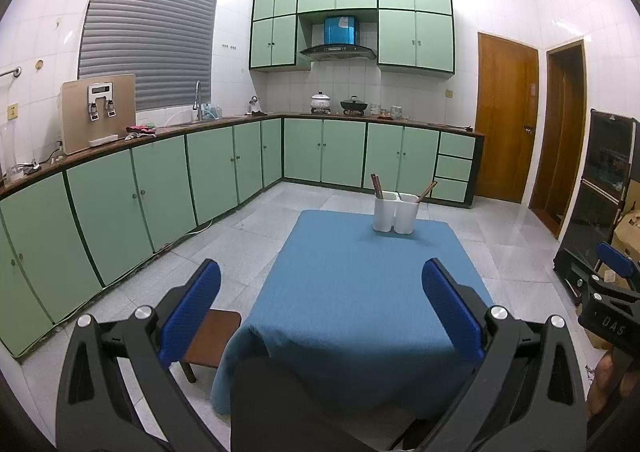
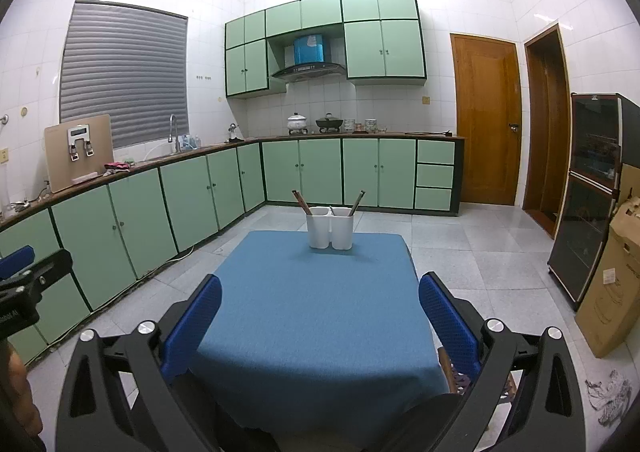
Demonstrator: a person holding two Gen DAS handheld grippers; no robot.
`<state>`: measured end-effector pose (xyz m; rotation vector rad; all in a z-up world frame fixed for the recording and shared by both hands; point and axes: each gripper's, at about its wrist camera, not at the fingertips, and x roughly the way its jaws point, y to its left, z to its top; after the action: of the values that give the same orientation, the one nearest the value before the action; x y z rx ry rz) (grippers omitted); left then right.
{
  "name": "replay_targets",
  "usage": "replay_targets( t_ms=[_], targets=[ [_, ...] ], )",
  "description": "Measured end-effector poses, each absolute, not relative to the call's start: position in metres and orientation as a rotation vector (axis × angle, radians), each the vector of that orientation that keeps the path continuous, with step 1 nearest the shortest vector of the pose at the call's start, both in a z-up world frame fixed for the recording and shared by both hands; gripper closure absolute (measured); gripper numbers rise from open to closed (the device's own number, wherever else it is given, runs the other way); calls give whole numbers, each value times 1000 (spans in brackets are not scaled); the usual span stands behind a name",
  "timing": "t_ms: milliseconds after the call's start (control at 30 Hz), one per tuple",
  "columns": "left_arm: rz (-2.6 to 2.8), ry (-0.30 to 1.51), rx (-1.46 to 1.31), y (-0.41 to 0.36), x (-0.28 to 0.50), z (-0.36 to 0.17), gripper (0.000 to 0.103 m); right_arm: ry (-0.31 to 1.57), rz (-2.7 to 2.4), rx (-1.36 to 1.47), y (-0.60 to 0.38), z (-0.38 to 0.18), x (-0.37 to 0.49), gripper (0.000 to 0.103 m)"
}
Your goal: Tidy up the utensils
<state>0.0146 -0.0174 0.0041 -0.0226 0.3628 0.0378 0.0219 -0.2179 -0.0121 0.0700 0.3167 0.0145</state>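
Observation:
A white two-compartment utensil holder (image 1: 395,217) stands at the far end of the blue-clothed table (image 1: 352,292); it also shows in the right wrist view (image 2: 330,227). Brown chopsticks (image 1: 376,185) lean in its left cup, and other sticks (image 1: 426,191) lean in its right cup. A thin metal handle pokes up between the cups. My left gripper (image 1: 320,312) is open and empty, held well short of the holder over the table's near end. My right gripper (image 2: 320,316) is open and empty too, likewise back from the holder.
Green cabinets (image 1: 160,188) line the left and far walls. A small wooden stool (image 1: 212,340) stands left of the table. A dark cabinet (image 2: 588,196) and a cardboard box (image 2: 612,284) stand at the right. Wooden doors (image 2: 486,120) are at the back right.

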Motion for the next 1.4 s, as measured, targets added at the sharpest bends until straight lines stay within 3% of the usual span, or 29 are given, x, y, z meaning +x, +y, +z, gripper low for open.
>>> replay_targets(
  t_ms=[1400],
  targets=[
    [32,363,-28,-17,17,6,5,312,11,79,-220,-13,16,6]
  ],
)
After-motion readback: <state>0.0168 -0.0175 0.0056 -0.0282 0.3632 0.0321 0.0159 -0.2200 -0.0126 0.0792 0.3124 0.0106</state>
